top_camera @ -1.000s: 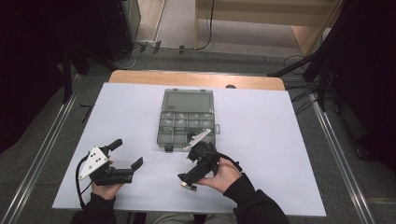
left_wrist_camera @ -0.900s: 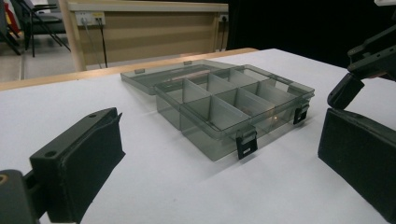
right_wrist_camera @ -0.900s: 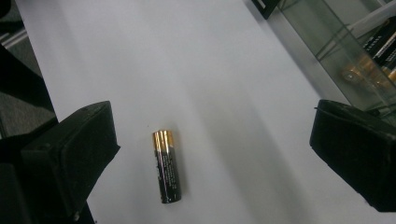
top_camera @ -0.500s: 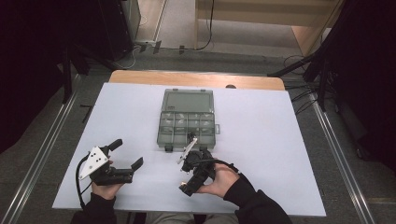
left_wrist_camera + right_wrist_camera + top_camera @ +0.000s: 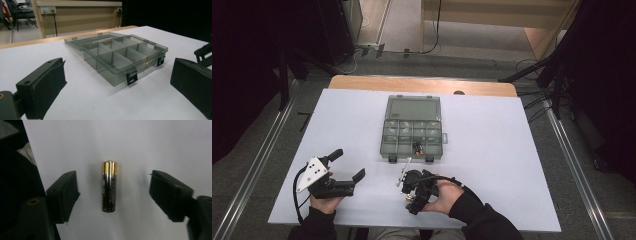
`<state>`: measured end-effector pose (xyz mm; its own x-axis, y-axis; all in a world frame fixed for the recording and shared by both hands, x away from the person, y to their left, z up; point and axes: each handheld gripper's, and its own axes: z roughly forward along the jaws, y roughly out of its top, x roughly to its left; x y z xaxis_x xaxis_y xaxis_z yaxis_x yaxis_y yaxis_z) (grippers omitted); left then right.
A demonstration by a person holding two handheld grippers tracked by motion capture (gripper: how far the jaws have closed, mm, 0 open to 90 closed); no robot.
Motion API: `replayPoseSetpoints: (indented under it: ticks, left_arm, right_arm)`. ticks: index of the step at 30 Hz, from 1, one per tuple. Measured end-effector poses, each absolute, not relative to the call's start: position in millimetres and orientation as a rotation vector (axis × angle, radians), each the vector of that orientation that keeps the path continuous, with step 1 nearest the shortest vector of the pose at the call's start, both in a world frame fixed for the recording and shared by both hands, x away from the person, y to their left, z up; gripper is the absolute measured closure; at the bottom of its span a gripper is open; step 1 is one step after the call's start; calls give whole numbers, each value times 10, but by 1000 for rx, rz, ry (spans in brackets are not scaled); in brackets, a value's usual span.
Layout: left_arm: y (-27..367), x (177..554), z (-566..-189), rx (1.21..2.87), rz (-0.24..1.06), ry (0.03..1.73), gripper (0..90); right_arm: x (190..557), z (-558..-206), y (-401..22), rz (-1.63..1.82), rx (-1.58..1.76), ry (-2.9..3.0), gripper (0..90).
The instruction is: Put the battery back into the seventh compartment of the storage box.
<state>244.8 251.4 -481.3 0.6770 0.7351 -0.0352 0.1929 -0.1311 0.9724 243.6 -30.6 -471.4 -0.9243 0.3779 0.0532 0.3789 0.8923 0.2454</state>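
Since a second ago, the right gripper [image 5: 412,186] has tipped down over one battery [image 5: 109,186] lying on the desk [image 5: 512,150]; its jaws have been closing around it, untouching. One compartment box [image 5: 413,134] sits open nearby. Left gripper [image 5: 346,167] rests, jaws released.

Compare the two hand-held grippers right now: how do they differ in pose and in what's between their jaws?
The right hand-held gripper points down at the table with a battery lying untouched between its closing jaws. The left hand-held gripper points level at the compartment box, with nothing between its jaws. Both stand open.
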Motion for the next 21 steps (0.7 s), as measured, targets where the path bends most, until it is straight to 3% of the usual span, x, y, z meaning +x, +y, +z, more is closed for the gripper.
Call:
replayPoseSetpoints:
  ticks: [9, 21]
  left_arm:
    - [2511, 2445, -4812, 1674, 552, 761, 0]
    - [2516, 2444, -4809, 1672, 557, 760, 0]
  right_arm:
    - [2383, -4739, -248, -305, -615, -3087, 763]
    - [2418, -4675, -270, -359, -712, -3055, 778]
